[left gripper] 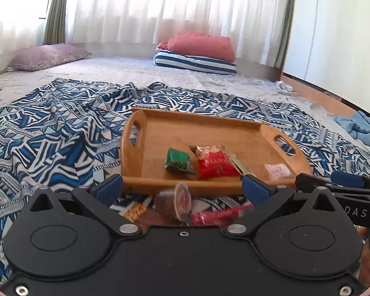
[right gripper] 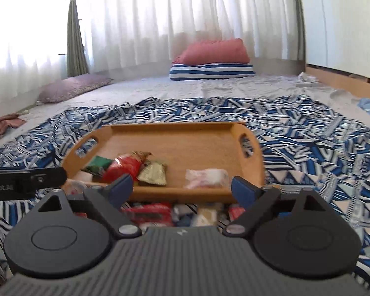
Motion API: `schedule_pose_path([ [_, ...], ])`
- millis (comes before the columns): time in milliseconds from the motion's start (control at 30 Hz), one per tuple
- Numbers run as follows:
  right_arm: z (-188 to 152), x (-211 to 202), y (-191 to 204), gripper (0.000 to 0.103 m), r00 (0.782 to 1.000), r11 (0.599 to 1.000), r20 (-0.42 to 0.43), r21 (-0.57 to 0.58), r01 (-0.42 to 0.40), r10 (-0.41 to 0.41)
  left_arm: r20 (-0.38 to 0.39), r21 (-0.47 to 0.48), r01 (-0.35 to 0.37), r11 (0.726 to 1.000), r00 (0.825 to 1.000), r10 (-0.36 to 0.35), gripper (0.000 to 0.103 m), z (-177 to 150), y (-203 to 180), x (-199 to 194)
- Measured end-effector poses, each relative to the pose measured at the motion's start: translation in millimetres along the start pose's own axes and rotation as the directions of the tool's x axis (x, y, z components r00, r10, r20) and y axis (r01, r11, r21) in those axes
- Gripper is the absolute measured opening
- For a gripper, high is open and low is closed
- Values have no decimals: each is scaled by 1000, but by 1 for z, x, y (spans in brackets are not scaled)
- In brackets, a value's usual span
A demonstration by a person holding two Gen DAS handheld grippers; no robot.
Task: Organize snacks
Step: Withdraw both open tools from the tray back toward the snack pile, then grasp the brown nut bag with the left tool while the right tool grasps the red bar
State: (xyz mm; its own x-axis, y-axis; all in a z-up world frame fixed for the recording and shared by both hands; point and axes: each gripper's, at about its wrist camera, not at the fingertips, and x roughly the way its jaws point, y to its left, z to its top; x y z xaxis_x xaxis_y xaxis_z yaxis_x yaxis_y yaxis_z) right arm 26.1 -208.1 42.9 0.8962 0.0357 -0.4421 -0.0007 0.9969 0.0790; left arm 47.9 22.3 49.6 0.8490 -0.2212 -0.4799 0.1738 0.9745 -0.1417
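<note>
A wooden tray (left gripper: 160, 133) (right gripper: 185, 145) lies on the blue patterned cloth. In it are a green packet (left gripper: 178, 159) (right gripper: 97, 163), a red packet (left gripper: 214, 162) (right gripper: 124, 166), a gold packet (right gripper: 153, 174) and a pale pink packet (left gripper: 277, 171) (right gripper: 207, 178). My left gripper (left gripper: 182, 187) is open just before the tray's near wall, above a small jelly cup (left gripper: 178, 203) and loose wrappers (left gripper: 217, 215) on the cloth. My right gripper (right gripper: 182, 187) is open, above more loose snacks (right gripper: 150, 213) on the cloth before the tray.
The patterned cloth (left gripper: 49, 135) (right gripper: 320, 148) covers a pale carpet. A striped cushion with a red pillow (left gripper: 197, 54) (right gripper: 212, 61) and a mauve pillow (left gripper: 46, 56) lie by the curtains. Blue cloth (left gripper: 360, 128) lies at the right.
</note>
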Motion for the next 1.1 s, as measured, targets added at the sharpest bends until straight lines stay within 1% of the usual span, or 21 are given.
schedule_pose_path([
  [133, -13, -9, -8, 96, 999, 999, -10, -12, 39, -39, -6, 13, 14, 1000, 1000, -14, 103, -12, -5, -4],
  [333, -29, -13, -19, 98, 994, 993, -32, -52, 102, -103, -33, 43, 2, 999, 999, -1, 102, -23, -6, -4],
  [400, -33, -14, -24, 98, 992, 991, -40, -56, 118, -120, -47, 43, 20, 999, 999, -18, 100, -26, -5, -5],
  [467, -38, -16, -28, 98, 991, 991, -51, -50, 124, -127, -57, 28, 29, 999, 998, -27, 93, -30, -4, -6],
  [533, -43, -16, -31, 98, 989, 991, -67, -44, 127, -130, -81, 14, 35, 999, 996, -34, 90, -35, -3, -6],
  [633, -50, -15, -31, 98, 986, 989, -90, -53, 139, -143, -116, -11, 43, 999, 992, -44, 79, -43, -1, -4],
  [700, -54, -14, -30, 98, 984, 987, -96, -66, 144, -150, -130, -19, 41, 999, 991, -43, 76, -47, 0, -3],
  [767, -56, -13, -29, 98, 983, 986, -101, -73, 150, -157, -132, -23, 23, 999, 991, -26, 72, -49, 2, -2],
  [833, -56, -11, -31, 98, 981, 985, -99, -71, 157, -164, -120, -25, -2, 1000, 993, -1, 71, -48, 4, -3],
  [933, -54, -9, -34, 98, 979, 982, -91, -61, 180, -185, -80, -36, -65, 997, 995, 62, 71, -44, 10, -4],
  [1033, -51, -6, -39, 98, 976, 979, -83, -54, 196, -200, -78, -47, -137, 990, 988, 133, 71, -39, 18, 4],
  [1100, -50, -2, -42, 98, 972, 975, -87, -65, 213, -218, -123, -53, -192, 980, 975, 185, 71, -37, 24, 15],
])
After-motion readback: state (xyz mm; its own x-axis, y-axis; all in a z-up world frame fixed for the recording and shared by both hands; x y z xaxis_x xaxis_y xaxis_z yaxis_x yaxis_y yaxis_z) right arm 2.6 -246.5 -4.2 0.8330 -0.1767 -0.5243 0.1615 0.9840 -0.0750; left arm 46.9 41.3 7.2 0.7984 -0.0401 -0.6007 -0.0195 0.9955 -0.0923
